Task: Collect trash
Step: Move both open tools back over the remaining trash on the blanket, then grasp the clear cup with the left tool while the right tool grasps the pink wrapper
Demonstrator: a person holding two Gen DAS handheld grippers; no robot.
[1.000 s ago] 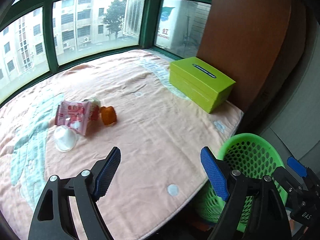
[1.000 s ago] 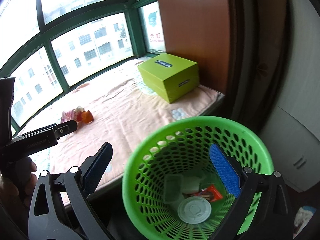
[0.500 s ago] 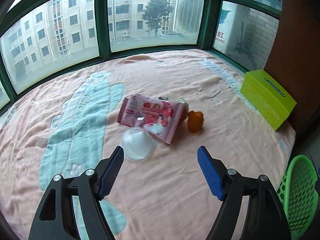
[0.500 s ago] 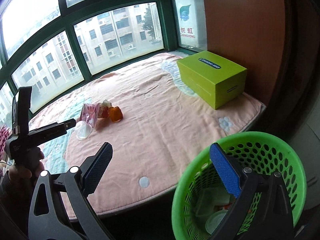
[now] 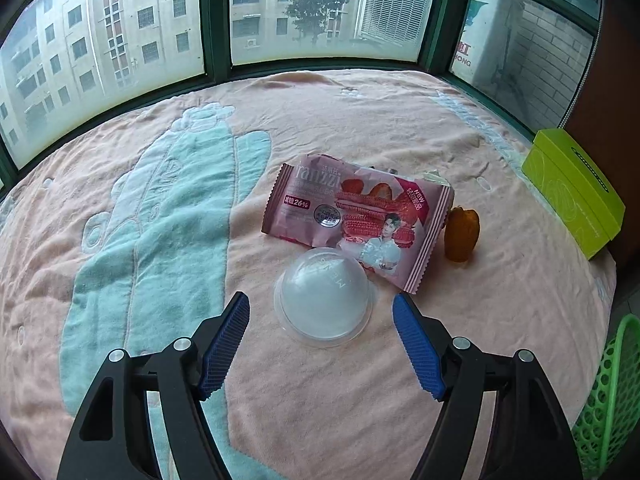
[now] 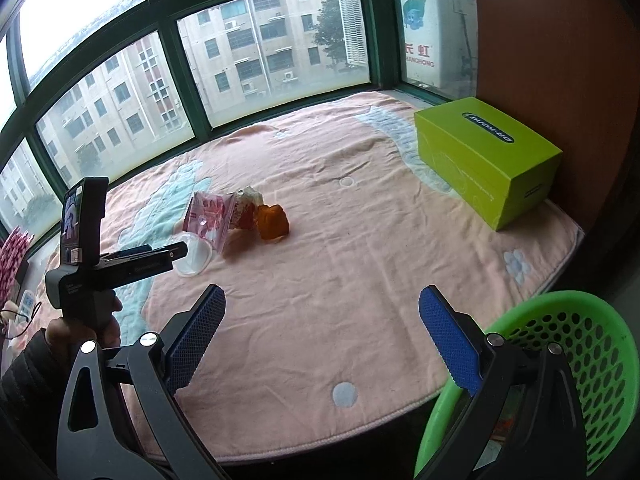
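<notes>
Clear dome lid (image 5: 325,300) beside pink wrapper (image 5: 356,222), orange cup (image 5: 462,234), both tools spread, green basket (image 6: 576,360) near.

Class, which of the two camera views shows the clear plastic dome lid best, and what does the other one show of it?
The left wrist view: the clear dome lid lies close and whole on the blanket, just ahead of the open left gripper. In the right wrist view the lid is small and far off, partly hidden behind the left gripper.

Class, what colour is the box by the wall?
Lime green box; clearest in the right wrist view.
</notes>
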